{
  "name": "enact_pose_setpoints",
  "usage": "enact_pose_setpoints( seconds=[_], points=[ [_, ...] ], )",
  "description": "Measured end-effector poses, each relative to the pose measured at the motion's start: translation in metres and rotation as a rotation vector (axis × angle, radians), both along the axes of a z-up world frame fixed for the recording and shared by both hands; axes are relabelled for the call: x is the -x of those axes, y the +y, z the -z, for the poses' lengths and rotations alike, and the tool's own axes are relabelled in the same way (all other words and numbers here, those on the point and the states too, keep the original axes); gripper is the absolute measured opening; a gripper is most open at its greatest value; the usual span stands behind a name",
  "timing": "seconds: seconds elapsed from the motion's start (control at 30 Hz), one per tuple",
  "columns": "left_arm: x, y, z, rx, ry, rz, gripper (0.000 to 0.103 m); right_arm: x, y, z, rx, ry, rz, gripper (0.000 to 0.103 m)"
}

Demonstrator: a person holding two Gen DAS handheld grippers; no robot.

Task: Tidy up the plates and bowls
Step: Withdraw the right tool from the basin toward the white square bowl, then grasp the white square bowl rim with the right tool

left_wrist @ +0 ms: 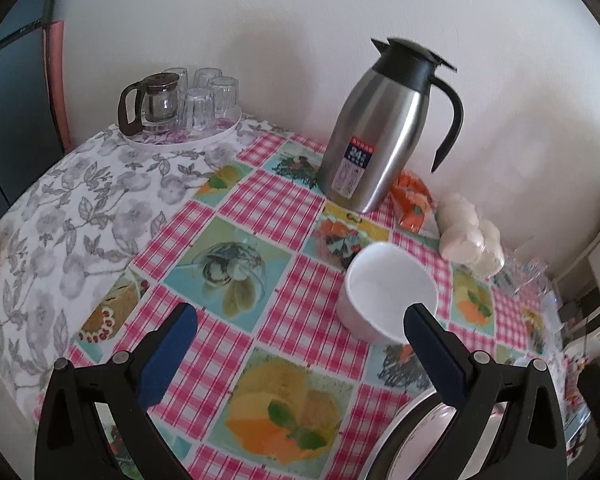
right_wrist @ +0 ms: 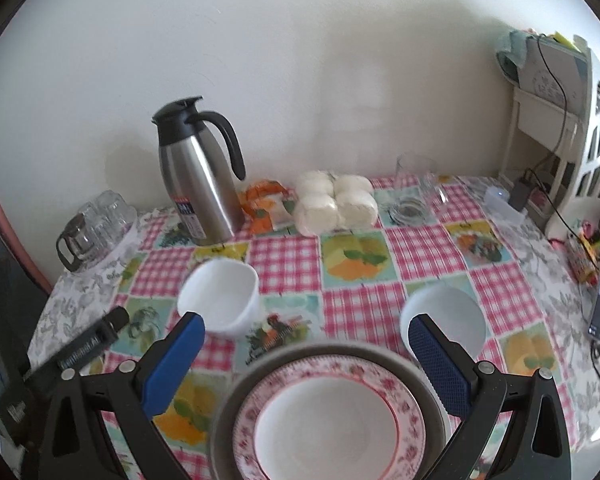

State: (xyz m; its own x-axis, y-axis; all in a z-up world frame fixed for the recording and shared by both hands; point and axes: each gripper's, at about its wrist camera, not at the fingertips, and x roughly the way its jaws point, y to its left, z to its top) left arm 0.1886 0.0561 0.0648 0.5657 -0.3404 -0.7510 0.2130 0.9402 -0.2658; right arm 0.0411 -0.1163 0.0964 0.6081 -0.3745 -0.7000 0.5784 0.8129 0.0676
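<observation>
Two plates look stacked already, a glossy rose-rimmed plate (right_wrist: pixel 332 412) on a grey one (right_wrist: pixel 236 396), right under the empty, wide-spread right gripper (right_wrist: pixel 306 332). Beyond its fingertips, two smooth white bowls sit well apart, unnested: left bowl (right_wrist: pixel 220 300), right bowl (right_wrist: pixel 446 318). The left gripper (left_wrist: pixel 300 316), also wide and empty, hovers just short of one bowl.

The oilcloth table cover (right_wrist: pixel 356 308) was pink-and-white check, set with turquoise and yellow fruit pictures; at the far left a white cloth (left_wrist: pixel 80 216) carried grey leaves and flowers. The near ceramic plate (right_wrist: pixel 332 420) was white with a pink rose border, inside a grey rim. Both round bowls (right_wrist: pixel 220 300) (right_wrist: pixel 448 316) were plain white. The steel jug (left_wrist: pixel 376 136) was silver with a black lid and handle. Both grippers' pads (right_wrist: pixel 440 368) were blue.
</observation>
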Motion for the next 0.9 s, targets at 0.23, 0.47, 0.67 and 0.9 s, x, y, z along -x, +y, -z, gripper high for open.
enact_pose_setpoints(
  seconds=[0.23,0.47,0.67,0.9],
  points=[
    [-0.011,0.005,0.001,0.097,-0.005,0.009,0.103,-0.037,0.008,-0.019,0.044,0.015,-0.033,0.103],
    [-0.027,-0.002,0.011,0.137,0.021,0.038,0.103,-0.074,0.013,-0.01,0.024,0.079,-0.042,0.103],
    [-0.043,-0.012,0.023,0.147,0.065,0.052,0.103,-0.095,-0.002,0.016,-0.042,0.137,0.02,0.103],
    [-0.06,-0.025,0.044,0.128,0.12,0.051,0.102,-0.116,-0.019,0.045,-0.063,0.192,0.066,0.103]
  ],
)
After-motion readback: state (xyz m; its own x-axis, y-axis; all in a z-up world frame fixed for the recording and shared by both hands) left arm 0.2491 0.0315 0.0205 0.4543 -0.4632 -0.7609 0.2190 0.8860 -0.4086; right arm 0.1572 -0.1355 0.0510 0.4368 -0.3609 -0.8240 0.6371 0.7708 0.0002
